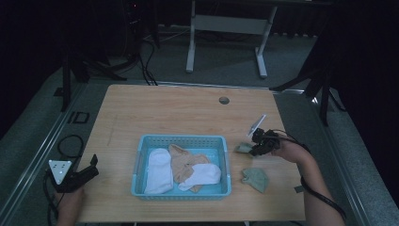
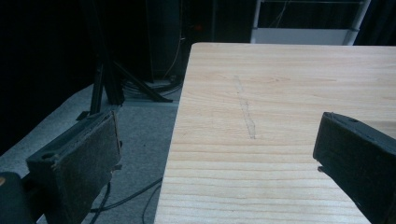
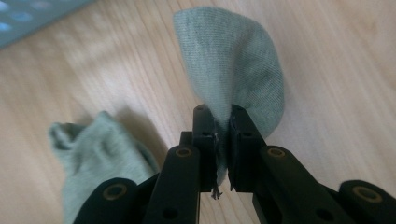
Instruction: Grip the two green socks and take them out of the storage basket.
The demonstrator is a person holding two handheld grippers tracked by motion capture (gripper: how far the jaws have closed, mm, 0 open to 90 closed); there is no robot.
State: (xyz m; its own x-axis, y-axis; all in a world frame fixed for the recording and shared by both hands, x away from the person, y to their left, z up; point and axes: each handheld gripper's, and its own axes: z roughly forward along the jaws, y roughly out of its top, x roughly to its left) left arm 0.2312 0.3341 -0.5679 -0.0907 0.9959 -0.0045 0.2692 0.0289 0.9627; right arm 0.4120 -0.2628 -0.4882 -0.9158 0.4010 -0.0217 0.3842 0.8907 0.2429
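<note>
Black fingers (image 3: 220,140) of the right gripper (image 1: 259,143) are pinched together on a grey-green sock (image 3: 236,65), held just to the right of the blue basket (image 1: 141,146) above the tabletop (image 1: 164,110). Its mate, a second grey-green sock (image 1: 255,179), lies crumpled on the wood near the basket's right front corner. Inside the basket lie two white socks (image 1: 158,170) and a tan one (image 1: 182,159). Well to the basket's left, the left gripper (image 1: 87,170) rests at the tabletop's edge, its fingers (image 2: 84,158) wide apart, holding nothing.
</note>
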